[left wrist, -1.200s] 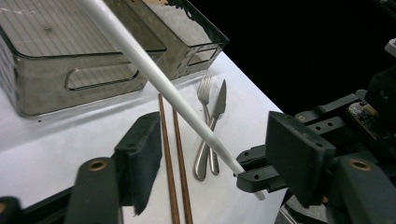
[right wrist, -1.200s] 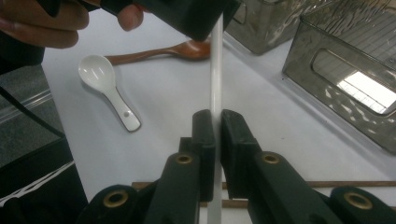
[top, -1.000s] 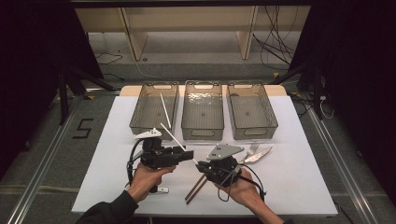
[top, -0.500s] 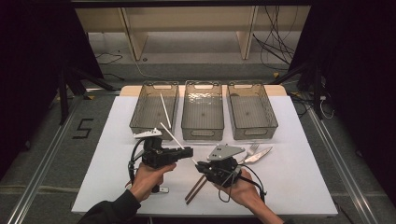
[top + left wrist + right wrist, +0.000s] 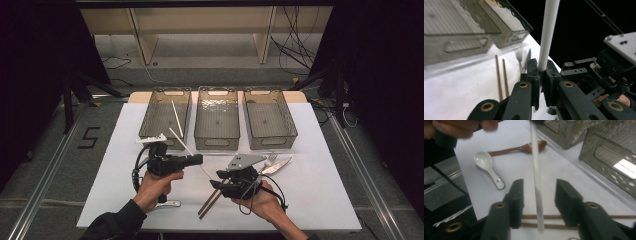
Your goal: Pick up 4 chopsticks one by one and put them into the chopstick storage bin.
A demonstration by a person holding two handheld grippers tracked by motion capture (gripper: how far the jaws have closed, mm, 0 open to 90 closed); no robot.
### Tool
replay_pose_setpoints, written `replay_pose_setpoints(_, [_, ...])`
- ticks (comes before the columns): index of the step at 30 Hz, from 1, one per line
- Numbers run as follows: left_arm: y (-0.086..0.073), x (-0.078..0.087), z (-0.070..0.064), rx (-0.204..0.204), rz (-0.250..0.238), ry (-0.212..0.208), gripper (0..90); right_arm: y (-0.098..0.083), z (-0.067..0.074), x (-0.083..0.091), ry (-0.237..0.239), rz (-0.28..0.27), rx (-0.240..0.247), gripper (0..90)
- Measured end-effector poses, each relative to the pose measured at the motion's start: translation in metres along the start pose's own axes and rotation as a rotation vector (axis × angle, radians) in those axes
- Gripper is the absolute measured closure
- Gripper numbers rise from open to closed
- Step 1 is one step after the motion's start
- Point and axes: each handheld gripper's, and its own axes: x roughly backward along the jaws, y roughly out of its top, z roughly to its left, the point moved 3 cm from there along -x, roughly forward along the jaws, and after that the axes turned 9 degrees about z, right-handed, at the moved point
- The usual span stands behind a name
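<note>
A white chopstick (image 5: 186,147) slants over the white table (image 5: 325,200) between my two grippers. My left gripper (image 5: 199,159) has just been closing and is now shut on this chopstick (image 5: 547,37), the stick rising from between its pads (image 5: 541,68). My right gripper (image 5: 215,184) has just been opening. Its jaws (image 5: 539,192) stand apart with the chopstick's lower end (image 5: 535,182) between them, touching neither pad. A second white chopstick (image 5: 176,115) leans in the left bin (image 5: 150,120).
Three clear bins stand in a row at the back, the middle one (image 5: 216,142) and the right one (image 5: 290,125) beside the left. Two brown chopsticks (image 5: 210,200) lie under my right gripper. A fork and knife (image 5: 276,165) lie to its right. A white spoon (image 5: 486,167) and wooden spoon (image 5: 524,148) rest near the left hand.
The left gripper's jaws closed on the white chopstick, and the right gripper's jaws opened off it. Both hands stayed almost where they were.
</note>
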Motion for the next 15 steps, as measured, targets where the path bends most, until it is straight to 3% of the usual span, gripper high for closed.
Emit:
replay_pose_setpoints(5, [0.008,0.013,0.008,-0.028,-0.005,0.064,84.3,-0.006,-0.011,0.01,-0.022,0.001,-0.026,47.8])
replay_pose_setpoints(15, [0.02,0.031,0.017,-0.049,-0.004,0.124,84.2,-0.021,-0.03,0.028,-0.064,-0.035,-0.088,37.0])
